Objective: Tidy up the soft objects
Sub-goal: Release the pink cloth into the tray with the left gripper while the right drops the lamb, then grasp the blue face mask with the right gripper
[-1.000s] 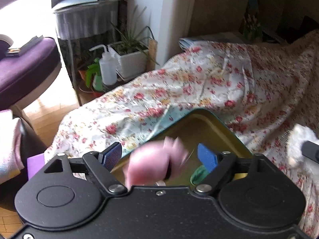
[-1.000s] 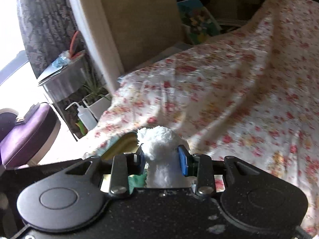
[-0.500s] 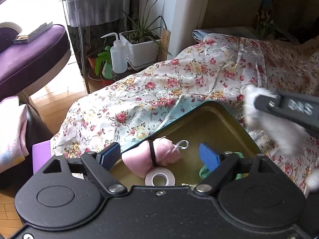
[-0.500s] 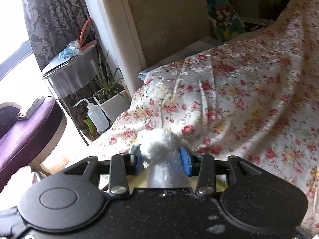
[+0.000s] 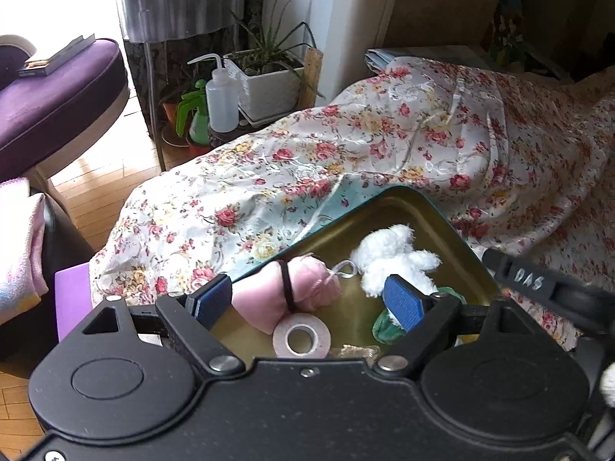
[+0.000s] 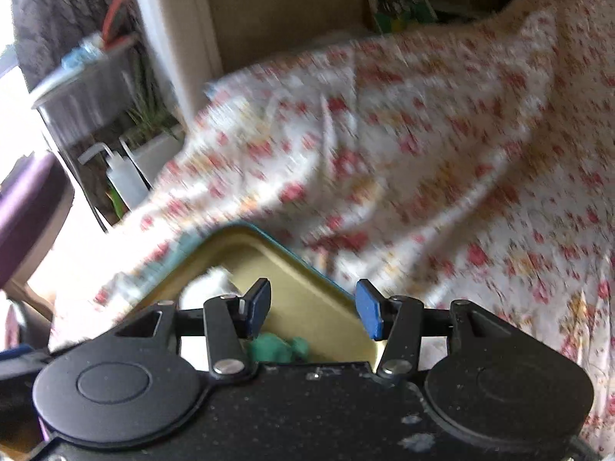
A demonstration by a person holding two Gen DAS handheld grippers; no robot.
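Note:
A gold tin tray (image 5: 388, 207) lies on the floral bedspread (image 5: 346, 153). In it lie a pink cloth bundle (image 5: 276, 296) tied with a black band, a white fluffy toy (image 5: 388, 253), a green soft thing (image 5: 388, 326) and a tape roll (image 5: 301, 340). My left gripper (image 5: 307, 299) is open and empty just above the tray's near side. My right gripper (image 6: 313, 309) is open and empty over the tray (image 6: 246, 242); the white toy (image 6: 207, 284) and the green thing (image 6: 278, 347) show below it. That view is blurred.
Beyond the bed's left edge stand a white planter (image 5: 265, 84), a squeeze bottle (image 5: 221, 103) and a green sprayer (image 5: 190, 115). A purple chair (image 5: 54, 100) is at far left. The right gripper's body (image 5: 538, 284) shows at the tray's right side.
The pink bundle dropped from my left gripper into the tray. My right gripper carried the white toy over the tray, opened and released it; the toy now lies in the tray.

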